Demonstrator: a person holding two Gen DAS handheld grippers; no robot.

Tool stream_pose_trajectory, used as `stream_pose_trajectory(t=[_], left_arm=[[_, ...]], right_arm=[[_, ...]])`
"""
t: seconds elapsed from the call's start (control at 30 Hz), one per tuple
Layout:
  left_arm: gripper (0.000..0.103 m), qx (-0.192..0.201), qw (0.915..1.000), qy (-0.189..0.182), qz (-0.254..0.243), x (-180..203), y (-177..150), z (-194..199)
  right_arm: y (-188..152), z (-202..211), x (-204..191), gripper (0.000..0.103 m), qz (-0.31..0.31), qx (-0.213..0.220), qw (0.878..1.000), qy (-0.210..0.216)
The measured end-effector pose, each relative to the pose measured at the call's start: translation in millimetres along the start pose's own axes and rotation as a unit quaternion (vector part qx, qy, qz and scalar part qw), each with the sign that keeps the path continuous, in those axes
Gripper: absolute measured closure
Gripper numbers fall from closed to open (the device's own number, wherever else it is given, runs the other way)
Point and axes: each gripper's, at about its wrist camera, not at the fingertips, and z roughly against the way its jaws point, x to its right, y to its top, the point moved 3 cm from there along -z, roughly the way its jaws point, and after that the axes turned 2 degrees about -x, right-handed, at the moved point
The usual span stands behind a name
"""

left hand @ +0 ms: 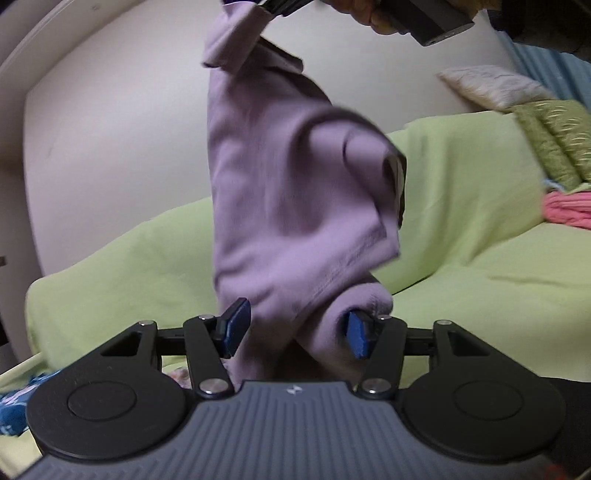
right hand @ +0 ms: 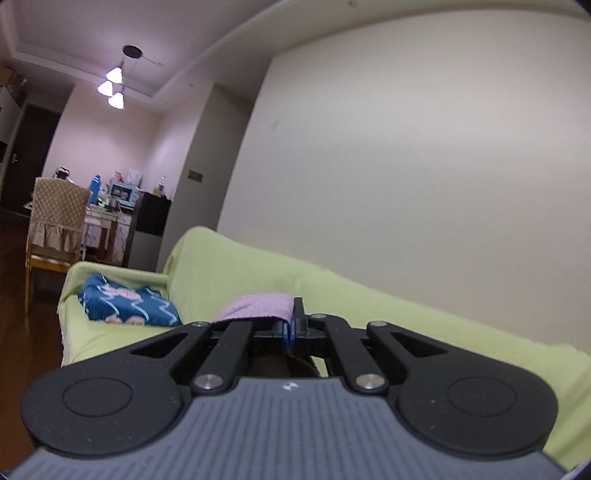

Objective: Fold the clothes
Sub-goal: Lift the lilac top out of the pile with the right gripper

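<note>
Hanging garment: a lilac sweatshirt (left hand: 295, 192) dangles in the air in front of the green-covered sofa (left hand: 480, 258), bunched and twisted, soft fleece-like cloth, blurred in places.
Top of garment: a ribbed cuff or hem is pinched by the right gripper (left hand: 280, 5) at the upper edge of the left wrist view; a hand (left hand: 365, 13) holds that tool beside it.
Middle of garment: one fold bulges out to the right with a dark opening, a sleeve or neck, I cannot tell which.
Bottom of garment: the cloth narrows into a roll that drops between the left gripper's fingers.
Left gripper (left hand: 297, 332): released, its blue pads (left hand: 236, 326) spread wide; the right-hand pad touches the lilac roll, the left-hand pad sits just beside the cloth.
Right gripper, own camera (right hand: 290, 326): clenched tight on a lilac edge of the sweatshirt (right hand: 255, 304), which drapes over the left finger.
Sofa: a light green cover lies over seat and back, against a plain pale wall.
Sofa, left arm end: a blue patterned blanket (right hand: 125, 304) lies folded on the seat.
Sofa, right end: green patterned cushions (left hand: 550, 140) and a pink knitted piece (left hand: 569, 210) rest by the back.
Background: a dining chair (right hand: 55, 225) stands beyond the sofa arm.
</note>
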Motion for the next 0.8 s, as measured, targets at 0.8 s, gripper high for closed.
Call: stream_pose_trajectory(t=[0.8], left_arm=[[0.045,-0.076,0.9816,-0.152,0.088,21.7,38.6,-121.1]], right_arm=[[-183.1,-28.1,201.4,0.103,-0.169,-0.243,0.945,-0.136]])
